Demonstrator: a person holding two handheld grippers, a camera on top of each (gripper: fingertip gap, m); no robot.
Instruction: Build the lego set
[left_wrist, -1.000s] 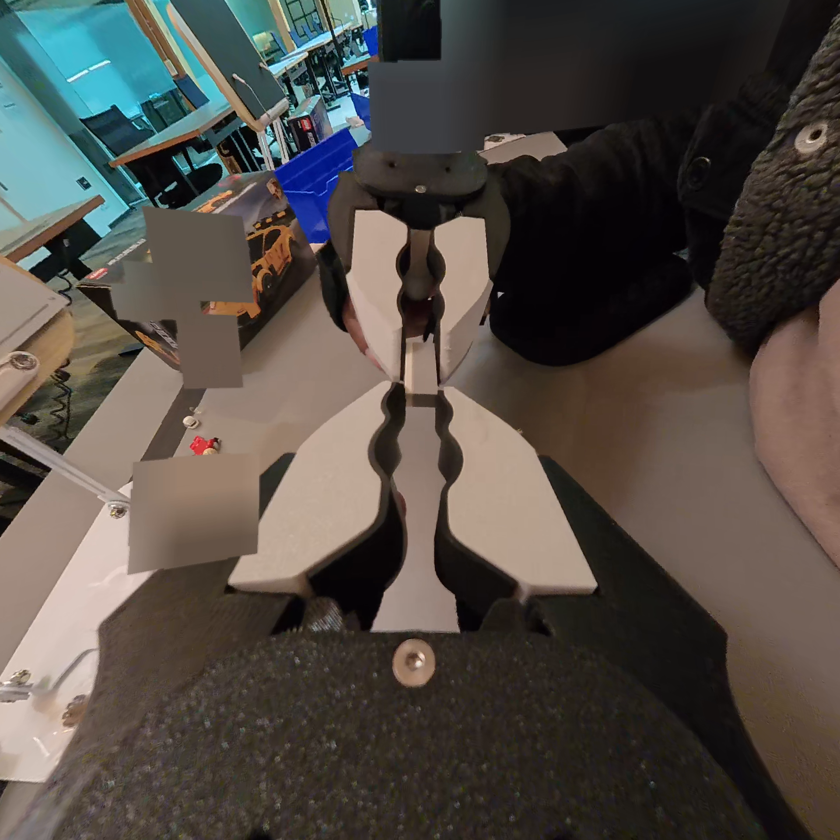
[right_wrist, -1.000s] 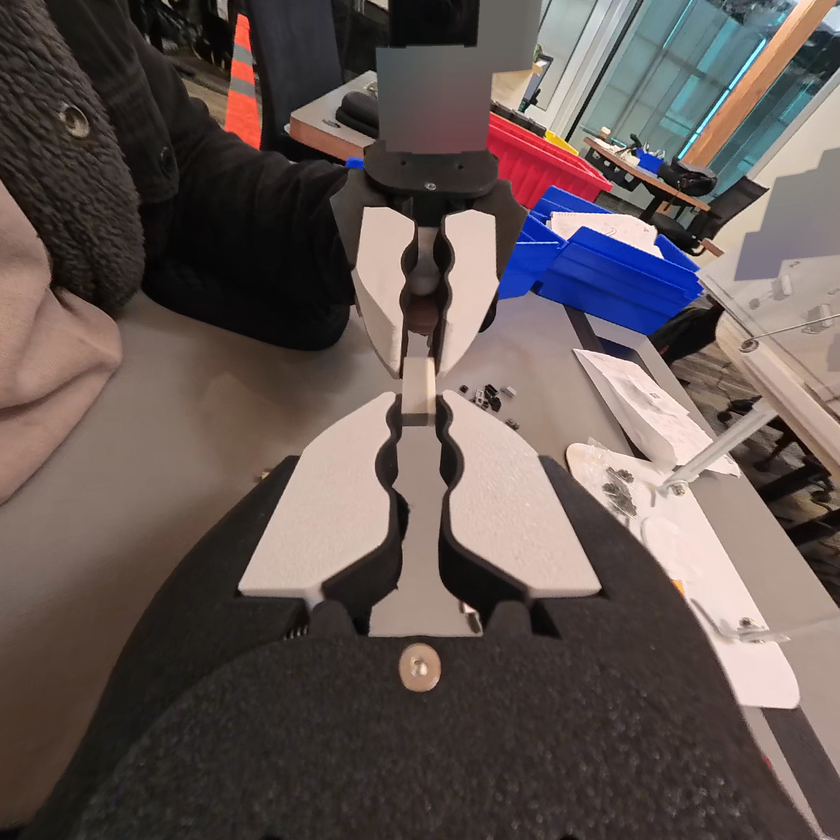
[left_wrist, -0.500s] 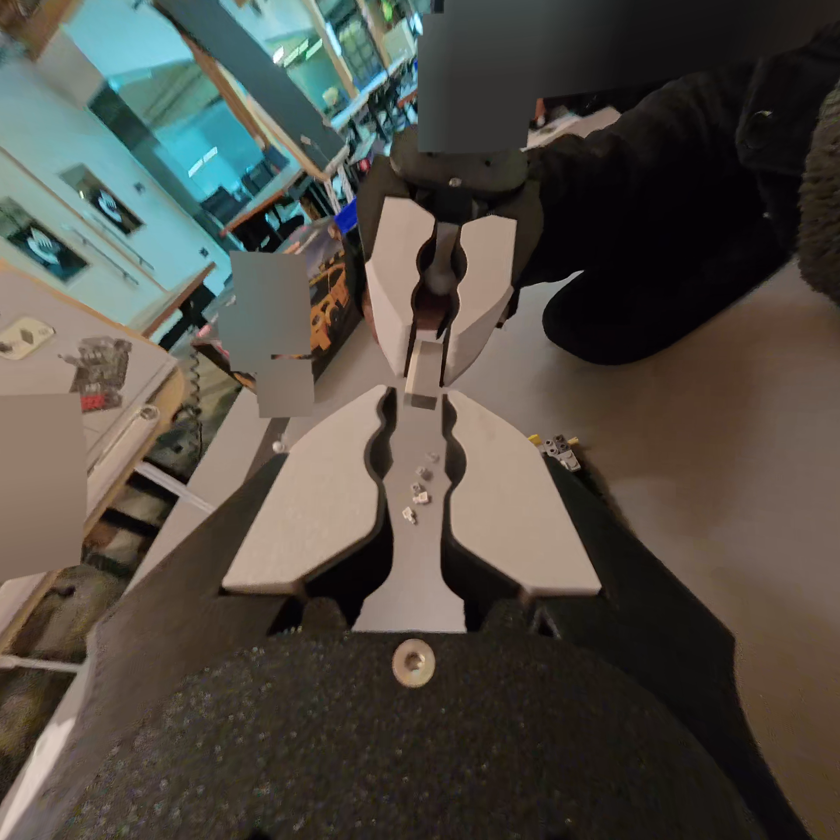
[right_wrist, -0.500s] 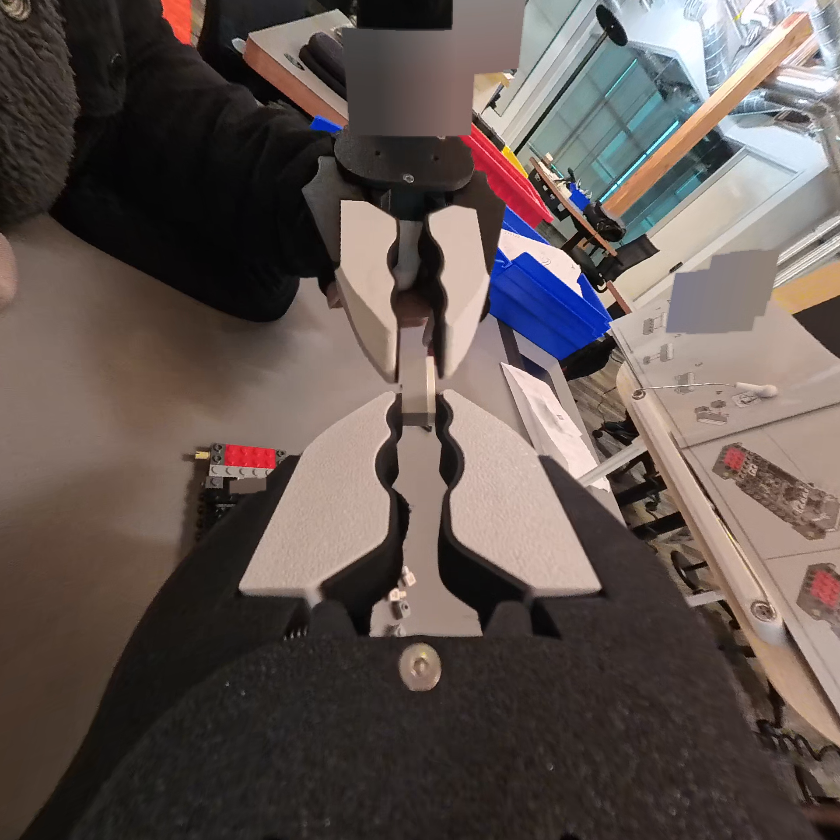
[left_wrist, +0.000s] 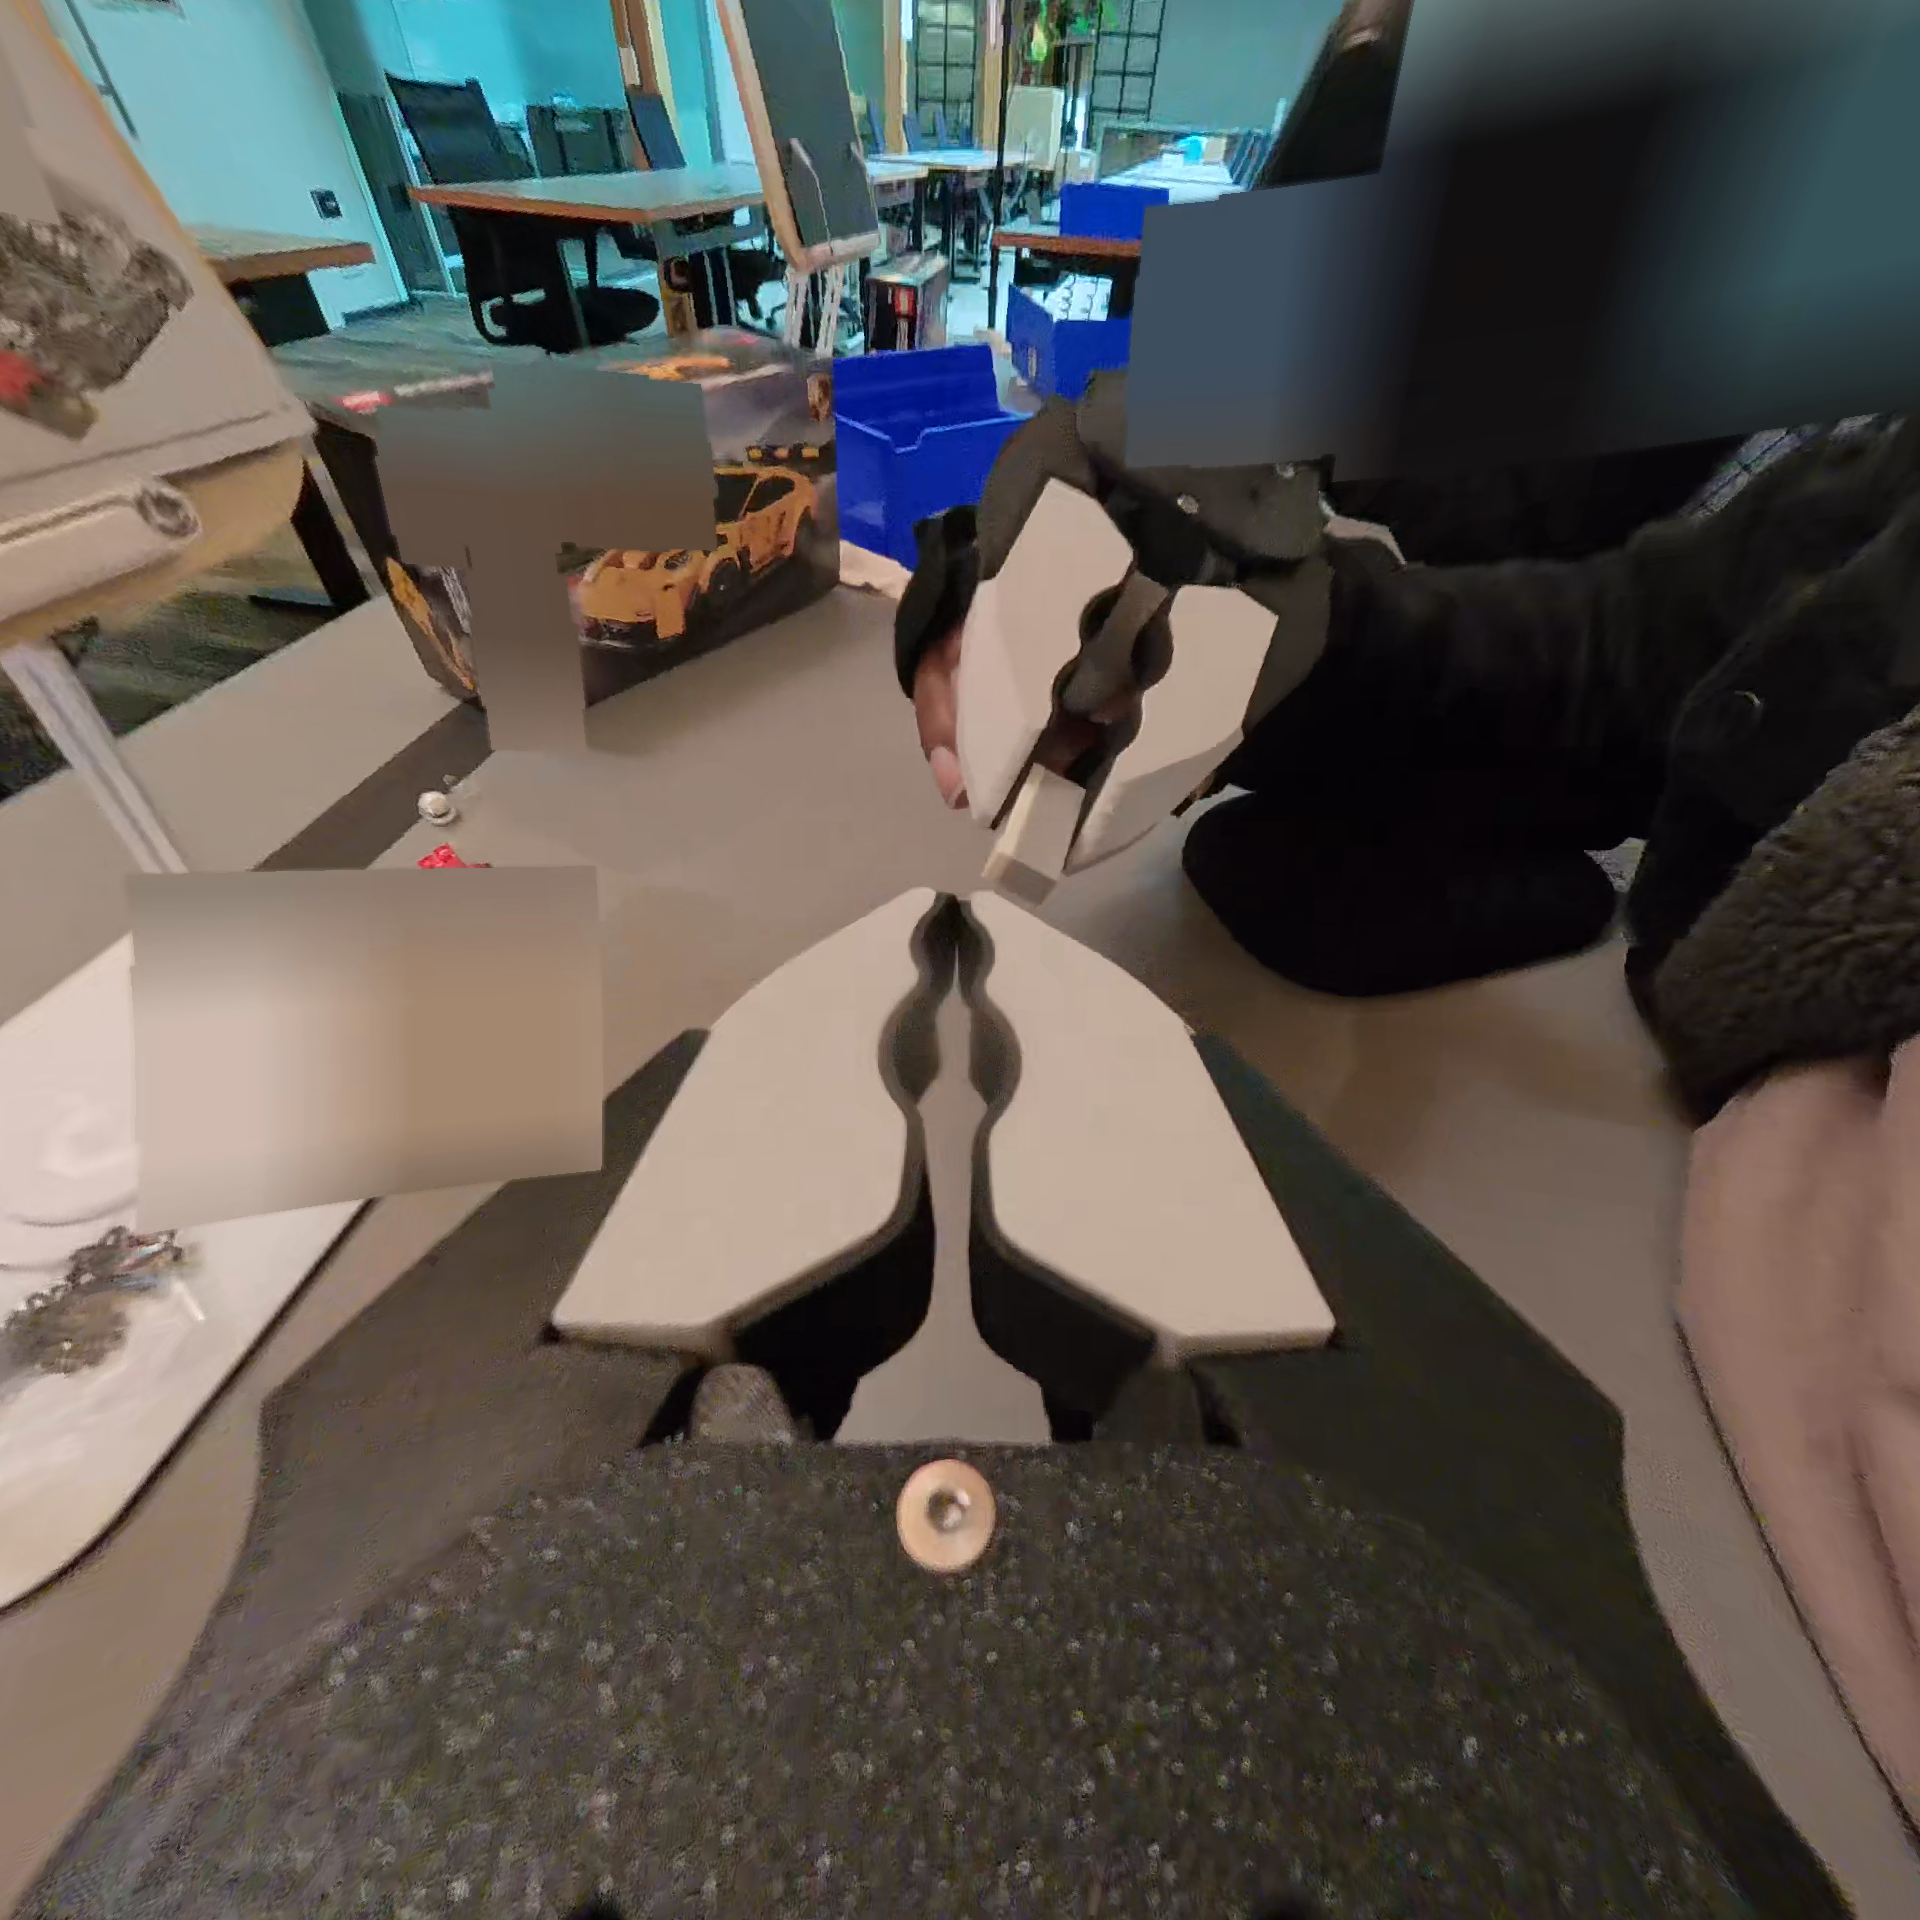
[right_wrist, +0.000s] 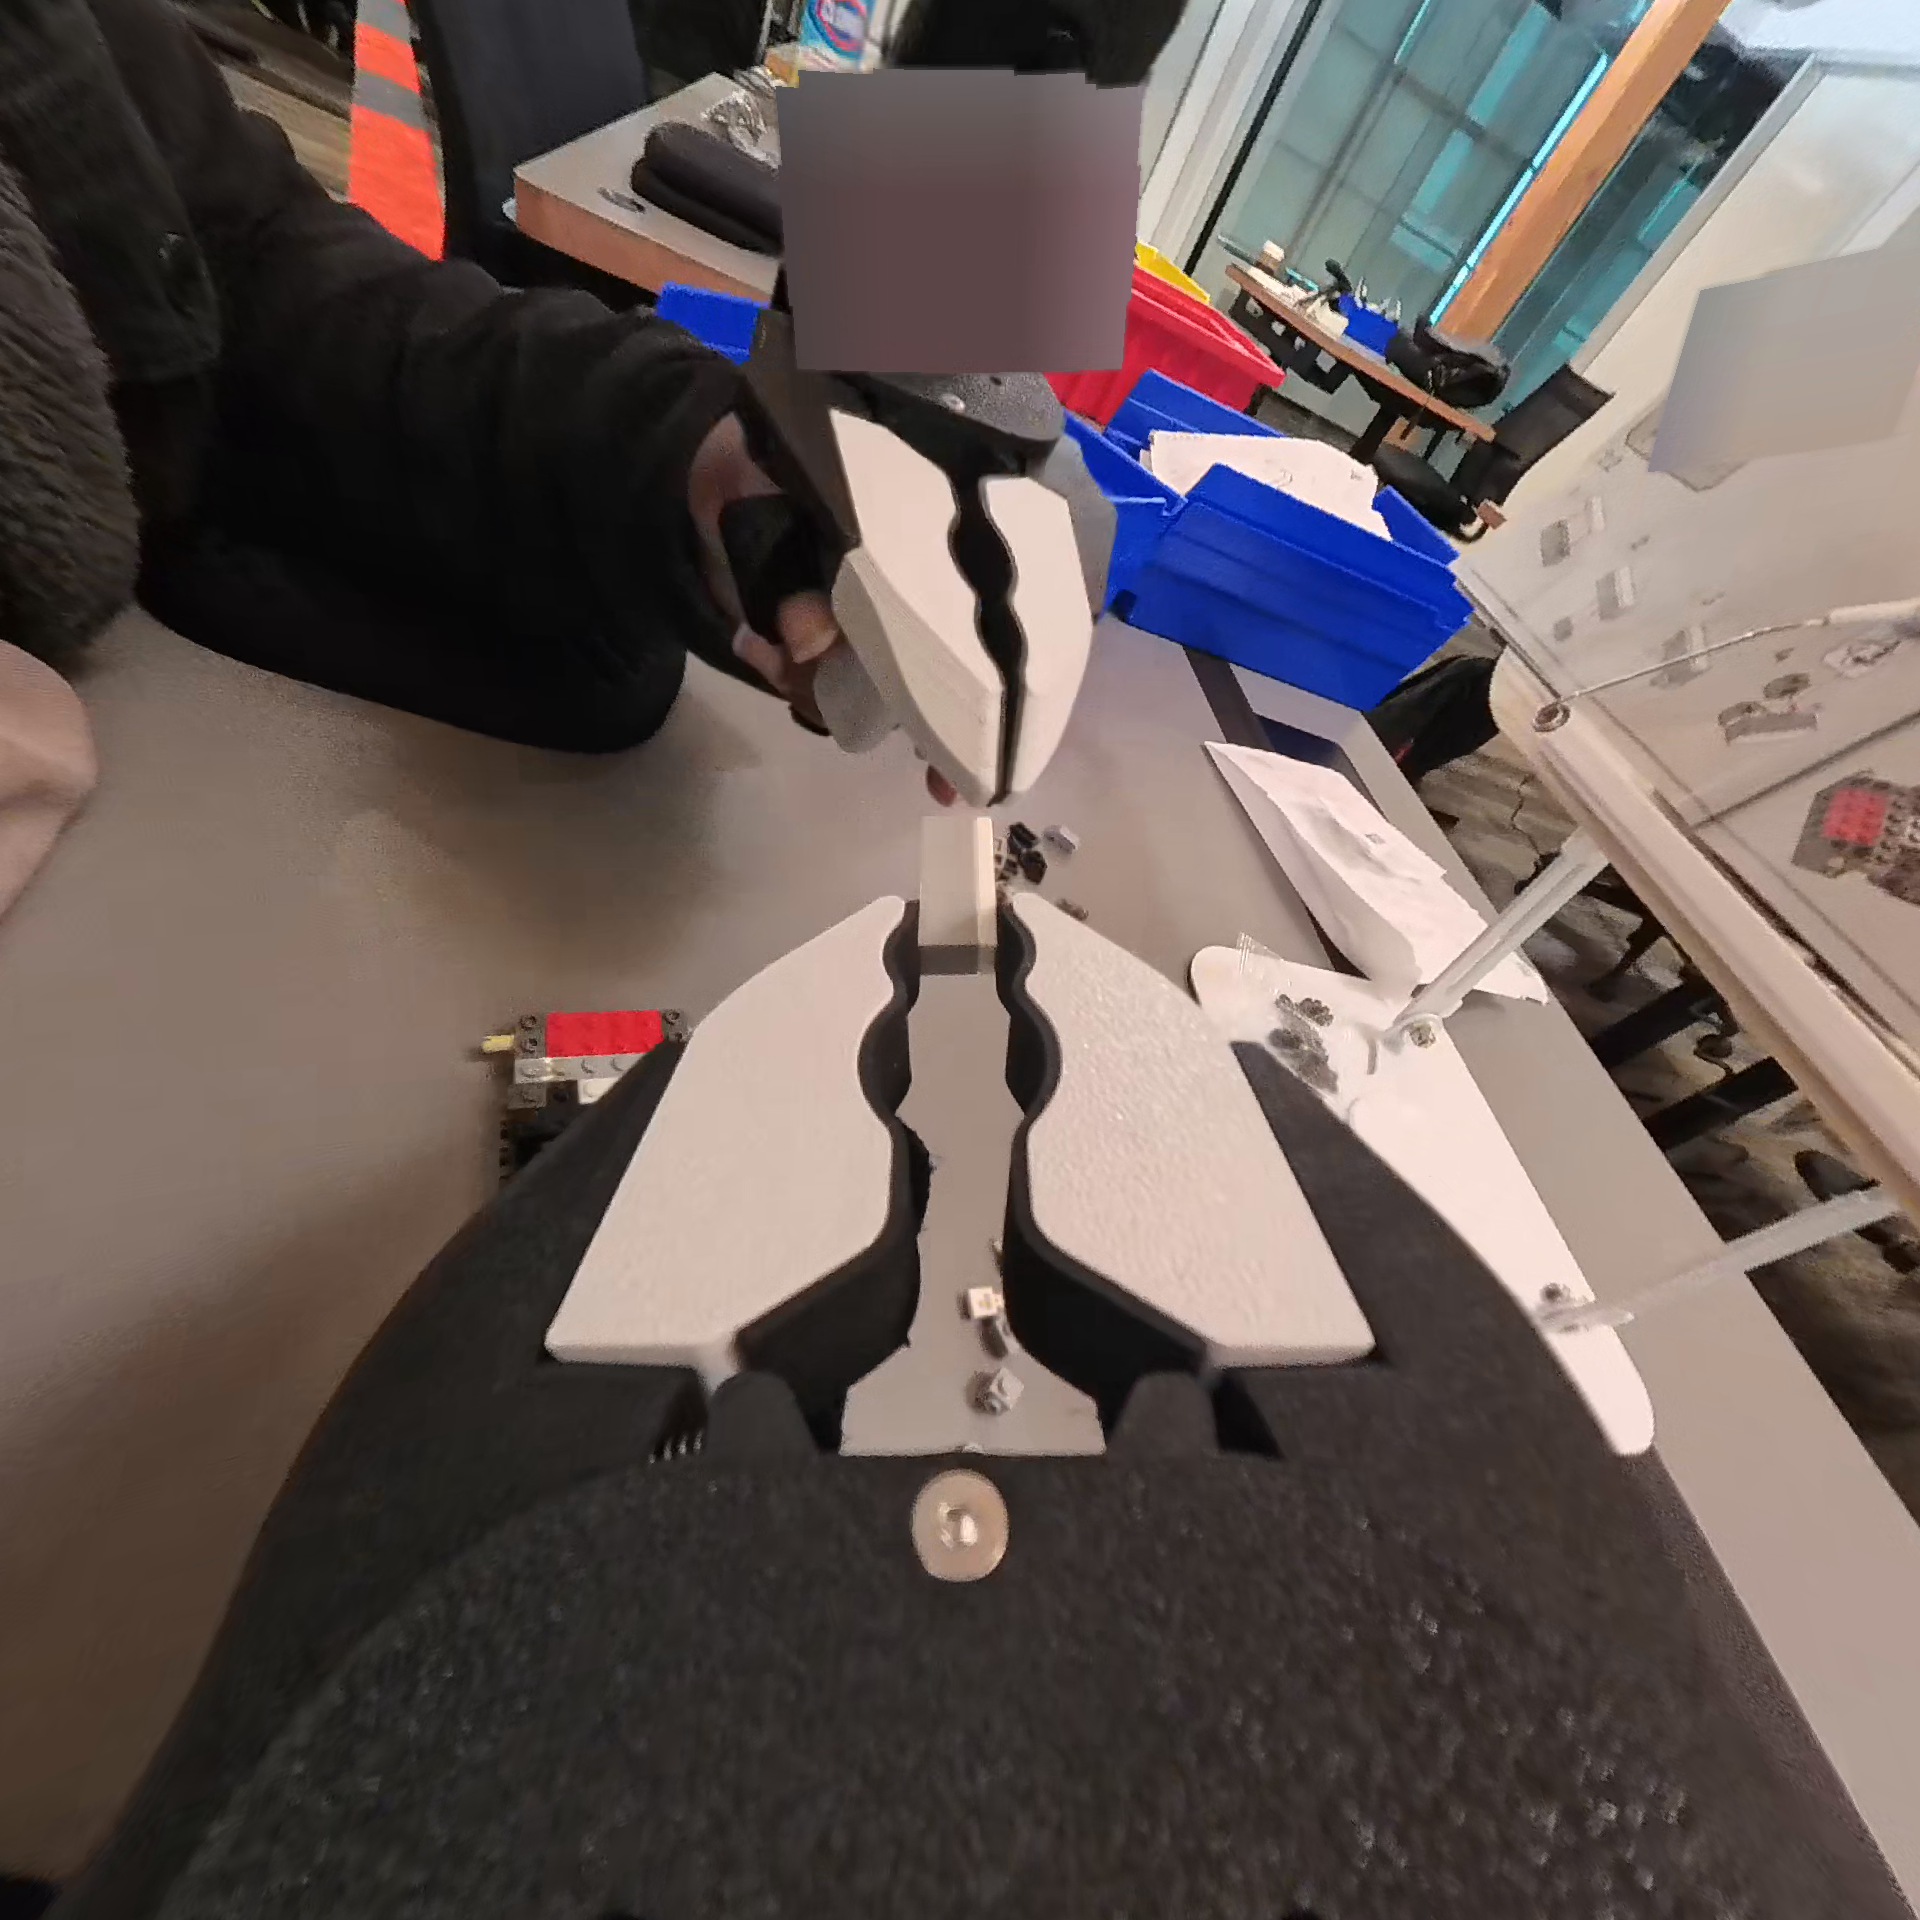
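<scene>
My right gripper (right_wrist: 958, 914) is shut on one end of a long white brick (right_wrist: 951, 883), which sticks out forward above the grey table (right_wrist: 312, 883). The left wrist view shows the same right gripper (left_wrist: 1029, 844) with both fingers pressed on the white brick (left_wrist: 1023, 847). My left gripper (left_wrist: 948, 902) is shut with nothing between its pads, its tips just short of the brick's free end. In the right wrist view the left gripper (right_wrist: 995, 795) hangs shut just above the brick. A partly built red and grey model (right_wrist: 597, 1044) lies on the table to the left.
Small dark loose pieces (right_wrist: 1039, 847) lie beyond the brick. Blue bins (right_wrist: 1278, 561), a white paper bag (right_wrist: 1340, 852) and a white stand base (right_wrist: 1455, 1143) are to the right. A set box (left_wrist: 686, 551) and a small red piece (left_wrist: 442, 857) lie at the far left. Less than 4 cm separates the two grippers' tips. The white stand base (right_wrist: 1455, 1143) is about 35 centimeters from both grippers' fingertips.
The left gripper held the white brick's other end, opened and let it go, then drew back slightly and shut on air. The right gripper kept its grip on the brick.
</scene>
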